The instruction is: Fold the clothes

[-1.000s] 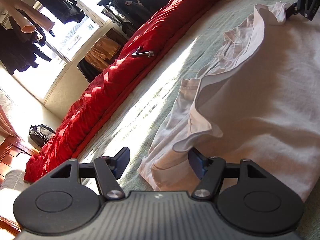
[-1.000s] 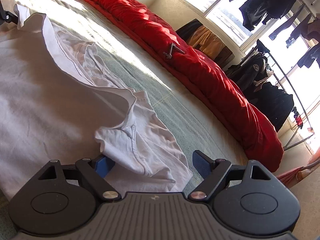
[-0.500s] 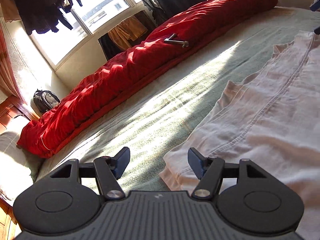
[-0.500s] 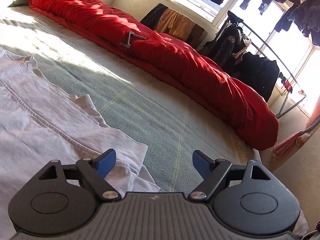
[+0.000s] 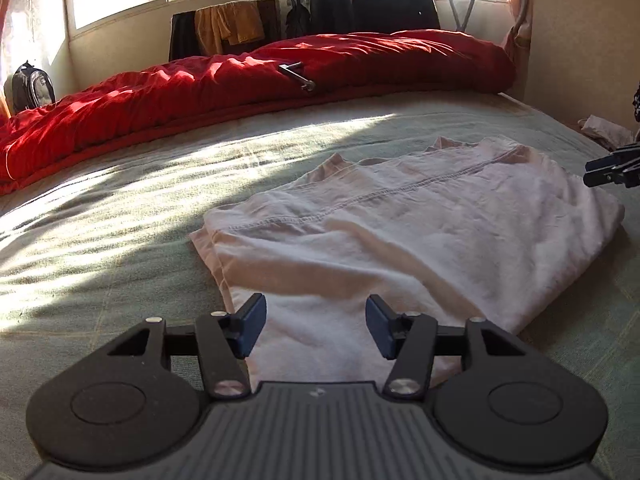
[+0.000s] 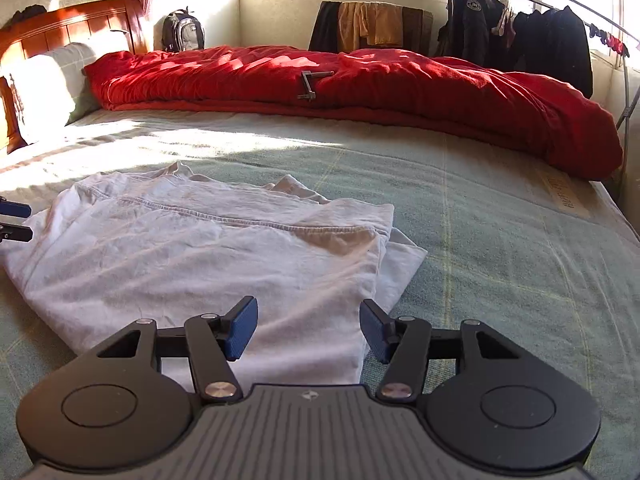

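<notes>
A white garment (image 5: 400, 232) lies folded flat on the green bed cover (image 5: 120, 216); it also shows in the right wrist view (image 6: 208, 248). My left gripper (image 5: 316, 328) is open and empty, hovering over the garment's near left end. My right gripper (image 6: 308, 330) is open and empty over the garment's near right end. The right gripper's fingertips show at the right edge of the left wrist view (image 5: 608, 168), and the left gripper's fingertips at the left edge of the right wrist view (image 6: 14, 220).
A rolled red duvet (image 5: 256, 80) lies along the far side of the bed, with a metal tool (image 5: 298, 76) on it. A pillow (image 6: 44, 84) and wooden headboard (image 6: 72, 24) stand at the left. Hanging clothes (image 6: 520, 28) and a backpack (image 6: 184, 32) line the windows.
Both grippers let go of the garment's raised edge and drew back and levelled out. The garment now lies flat and folded on the bed.
</notes>
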### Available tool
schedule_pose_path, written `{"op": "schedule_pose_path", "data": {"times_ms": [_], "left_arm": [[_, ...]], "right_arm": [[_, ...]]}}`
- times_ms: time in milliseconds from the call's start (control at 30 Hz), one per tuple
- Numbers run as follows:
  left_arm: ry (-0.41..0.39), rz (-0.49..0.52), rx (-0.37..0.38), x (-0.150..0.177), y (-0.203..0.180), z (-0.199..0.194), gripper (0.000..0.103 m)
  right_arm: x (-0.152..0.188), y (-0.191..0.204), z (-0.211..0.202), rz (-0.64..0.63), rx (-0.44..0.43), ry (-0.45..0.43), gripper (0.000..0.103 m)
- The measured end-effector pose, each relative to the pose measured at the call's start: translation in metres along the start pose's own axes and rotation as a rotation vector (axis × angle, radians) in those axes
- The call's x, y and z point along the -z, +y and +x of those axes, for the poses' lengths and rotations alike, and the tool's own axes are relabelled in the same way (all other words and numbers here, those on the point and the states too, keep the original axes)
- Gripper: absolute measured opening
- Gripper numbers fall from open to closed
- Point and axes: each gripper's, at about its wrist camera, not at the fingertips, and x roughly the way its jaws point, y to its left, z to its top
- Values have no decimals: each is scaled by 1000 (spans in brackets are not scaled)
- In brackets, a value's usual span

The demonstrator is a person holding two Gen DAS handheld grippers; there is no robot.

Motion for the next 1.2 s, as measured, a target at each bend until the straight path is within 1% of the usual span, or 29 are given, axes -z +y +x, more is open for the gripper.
{"op": "schedule_pose_path", "data": {"times_ms": [67,133,200,233,267,300,400,500,567,633,667,700,733,767,800,933,967,1000,1033,1067,1100,1133,1200], "left_arm": [[-1,-63,-6,8,9,-6,54],[11,-123,-3,17,16,-6,53],[22,-170,-2,26,20,-5,53],[26,-190,3,30,21,-5,53],[28,-204,11,32,21,-6,53],[25,-213,13,35,19,-7,53],[8,-230,5,42,15,-11,53],[-28,-209,-17,46,8,-18,53],[-57,-194,-15,48,6,-23,53],[-75,-189,7,48,7,-25,53],[-83,-195,17,47,10,-26,50],[-92,-199,26,47,12,-26,45],[-93,-204,33,47,15,-25,44],[-80,-211,39,47,18,-22,42],[-67,-218,45,47,21,-19,39],[-32,-235,46,51,29,-8,37],[-34,-242,54,51,30,-8,30],[-34,-245,57,50,30,-8,16],[-31,-242,53,50,29,-8,12],[-29,-241,47,49,29,-9,8],[-29,-243,39,48,29,-11,7],[-29,-245,31,47,28,-12,6],[-25,-242,20,46,29,-16,4]], "right_arm": [[10,-6,-8,52,-5,0,61],[21,-14,-12,131,-55,5,61],[32,-17,-14,172,-77,6,60],[37,-18,-14,189,-97,3,56],[41,-18,-15,214,-123,-2,54],[44,-18,-16,228,-136,-4,53],[48,-15,-18,231,-130,-7,45],[51,-16,-22,244,-131,-19,40],[54,-18,-26,251,-139,-30,40],[56,-18,-30,248,-144,-32,39],[57,-18,-31,247,-148,-37,39],[58,-19,-33,247,-152,-43,39],[59,-20,-35,246,-156,-50,39],[59,-22,-36,252,-165,-54,39],[59,-23,-36,260,-171,-55,39],[61,-27,-32,265,-170,-52,39],[62,-28,-32,269,-168,-56,39],[63,-28,-32,275,-166,-61,38],[63,-28,-32,277,-170,-60,29],[64,-28,-32,280,-176,-58,23],[63,-25,-32,262,-155,-44,17],[63,-21,-31,232,-114,-25,11],[64,-20,-32,225,-85,-12,10]]}}
